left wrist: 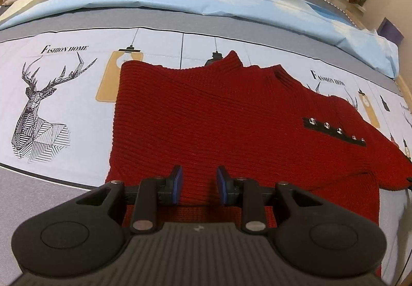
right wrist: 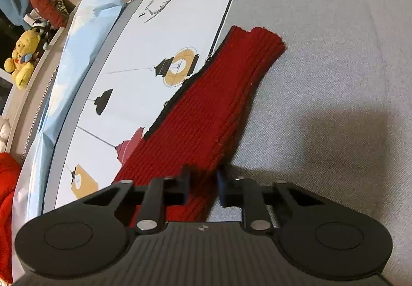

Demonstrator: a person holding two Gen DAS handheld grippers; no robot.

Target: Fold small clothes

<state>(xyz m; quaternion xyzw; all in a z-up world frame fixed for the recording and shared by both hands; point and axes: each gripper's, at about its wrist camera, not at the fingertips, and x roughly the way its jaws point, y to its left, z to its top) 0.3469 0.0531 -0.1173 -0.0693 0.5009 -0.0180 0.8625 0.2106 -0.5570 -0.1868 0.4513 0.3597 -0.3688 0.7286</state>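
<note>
Your left gripper (left wrist: 199,184) hides the near edge of the red sweater (left wrist: 219,116), so you cannot tell if its half-closed pads pinch the knit. Your right gripper (right wrist: 203,184) has its jaws closed narrow on the red sleeve (right wrist: 206,111), which stretches away ahead of it. Everything lies on a bed sheet (left wrist: 77,95) with deer drawings. Yellow plush toys (right wrist: 22,57) sit far off left.

I read "FASHION HOME" printed on the bed sheet (left wrist: 85,95) above the deer drawing (left wrist: 42,108), and again further right beside the red sweater (left wrist: 206,116). I read nothing else.
</note>
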